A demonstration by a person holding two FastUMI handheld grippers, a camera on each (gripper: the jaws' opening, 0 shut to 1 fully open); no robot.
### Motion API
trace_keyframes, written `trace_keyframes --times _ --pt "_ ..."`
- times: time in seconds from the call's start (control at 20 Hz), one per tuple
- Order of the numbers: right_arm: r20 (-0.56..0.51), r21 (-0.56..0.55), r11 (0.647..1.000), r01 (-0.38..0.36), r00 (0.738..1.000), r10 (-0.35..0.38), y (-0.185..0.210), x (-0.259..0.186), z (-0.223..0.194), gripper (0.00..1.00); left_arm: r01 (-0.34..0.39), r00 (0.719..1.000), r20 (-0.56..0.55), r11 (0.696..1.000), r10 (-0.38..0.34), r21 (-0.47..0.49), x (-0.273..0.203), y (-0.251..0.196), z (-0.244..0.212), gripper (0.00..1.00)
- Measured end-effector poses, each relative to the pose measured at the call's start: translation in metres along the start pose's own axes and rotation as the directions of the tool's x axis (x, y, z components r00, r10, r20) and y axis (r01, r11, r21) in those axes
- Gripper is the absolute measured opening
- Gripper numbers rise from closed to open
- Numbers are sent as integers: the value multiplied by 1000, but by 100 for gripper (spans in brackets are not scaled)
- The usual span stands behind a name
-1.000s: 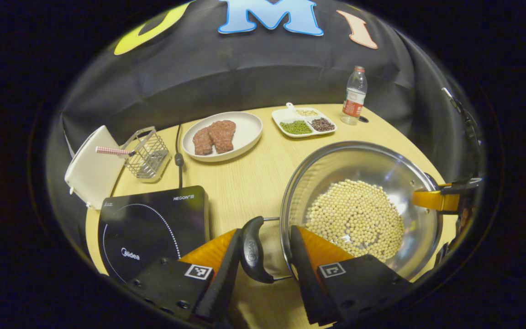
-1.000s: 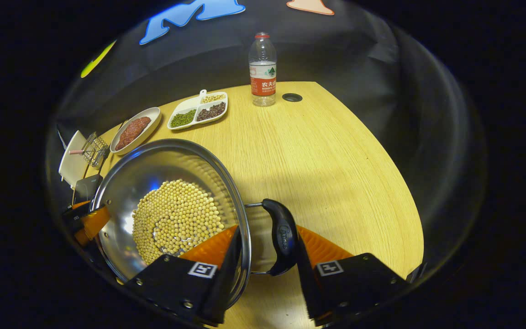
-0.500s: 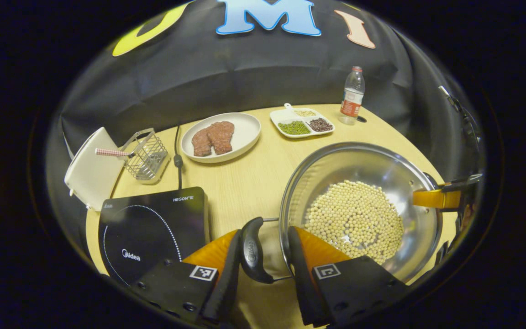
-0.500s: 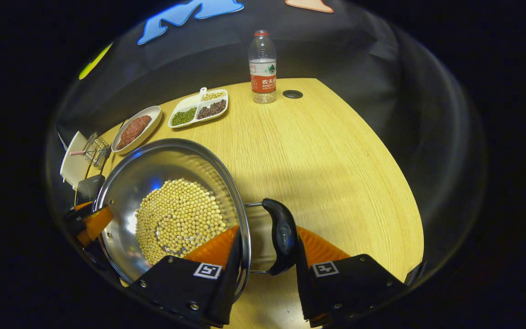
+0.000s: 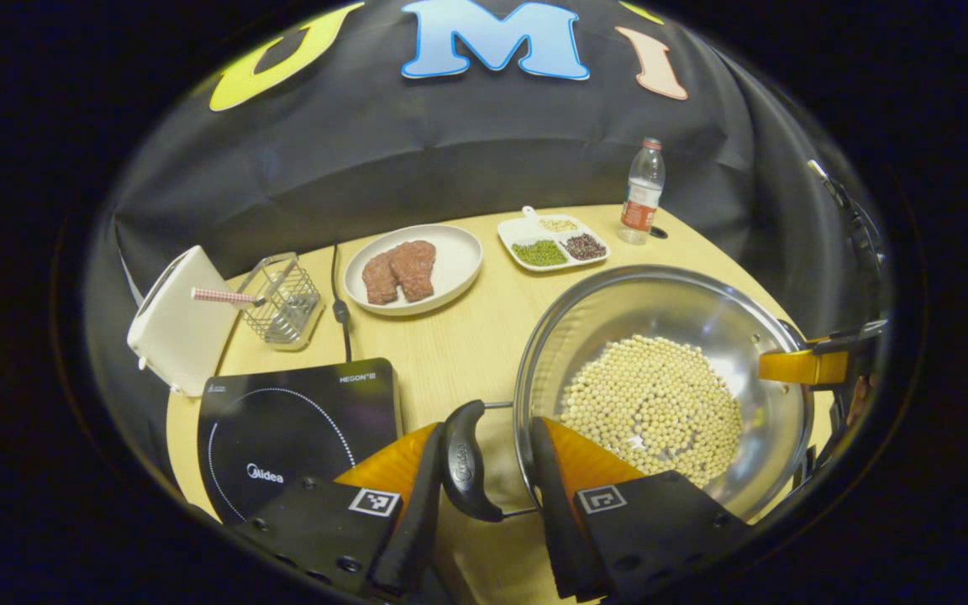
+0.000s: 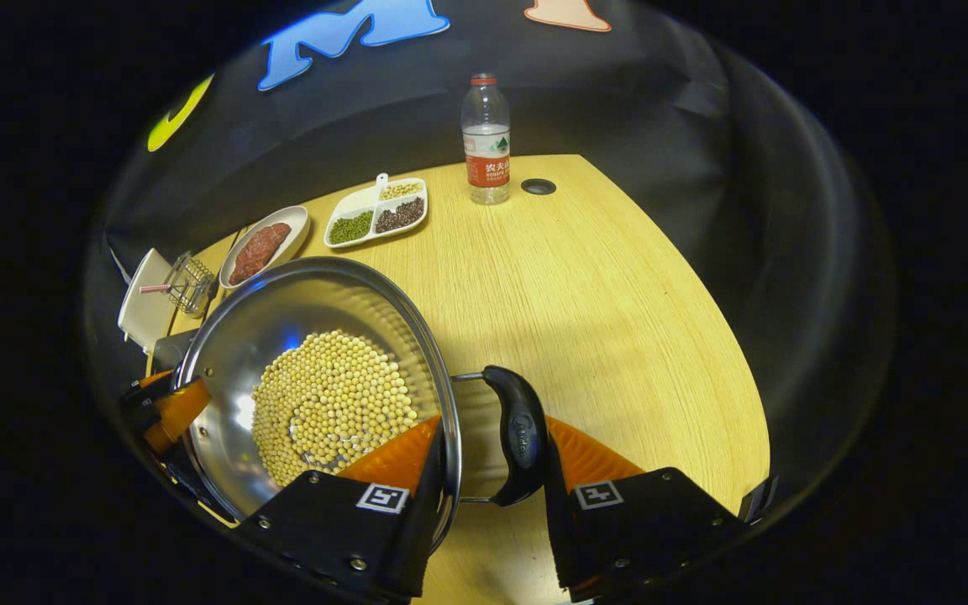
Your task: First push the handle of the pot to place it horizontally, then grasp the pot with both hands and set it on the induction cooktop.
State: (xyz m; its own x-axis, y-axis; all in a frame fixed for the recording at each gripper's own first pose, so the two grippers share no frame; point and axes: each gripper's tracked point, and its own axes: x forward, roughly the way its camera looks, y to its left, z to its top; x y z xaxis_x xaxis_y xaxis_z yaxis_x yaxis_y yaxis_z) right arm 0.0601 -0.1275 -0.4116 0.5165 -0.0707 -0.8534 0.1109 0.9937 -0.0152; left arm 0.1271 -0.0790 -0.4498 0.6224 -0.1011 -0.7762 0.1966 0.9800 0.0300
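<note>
**Pot lifted off the table, both handles gripped**

Over the last second the table things — plate, divided dish, bottle — have slid lower and shrunk in both views, while the pot [image 5: 660, 378] keeps its place against the fingers. That reads as both grippers rising with the pot between them; the handle-turning step looks finished and the carry has begun.

In the left gripper view the left gripper [image 5: 484, 470] is clenched across the left handle [image 5: 463, 460] and the pot's rim at lower centre, one finger outside the handle and one inside the wall. In the right gripper view the right gripper [image 6: 492, 458] clamps the right handle [image 6: 519, 433] and rim likewise. The beans [image 6: 331, 405] lie settled in the bowl.

The induction cooktop [image 5: 291, 424] sits at lower left of the left gripper view — the pot has not yet reached it.
</note>
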Motion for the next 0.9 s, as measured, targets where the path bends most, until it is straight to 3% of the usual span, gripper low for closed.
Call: trace_keyframes --times 0.85,0.9 --pt "59 -15 1000 -14 998 15 67 -76 -4 57 -10 998 63 1000 11 -18 6 -4 -5 59" --pt "61 -14 1000 -15 998 16 73 -78 -5 57 -11 998 66 1000 13 -19 6 -4 -6 62"
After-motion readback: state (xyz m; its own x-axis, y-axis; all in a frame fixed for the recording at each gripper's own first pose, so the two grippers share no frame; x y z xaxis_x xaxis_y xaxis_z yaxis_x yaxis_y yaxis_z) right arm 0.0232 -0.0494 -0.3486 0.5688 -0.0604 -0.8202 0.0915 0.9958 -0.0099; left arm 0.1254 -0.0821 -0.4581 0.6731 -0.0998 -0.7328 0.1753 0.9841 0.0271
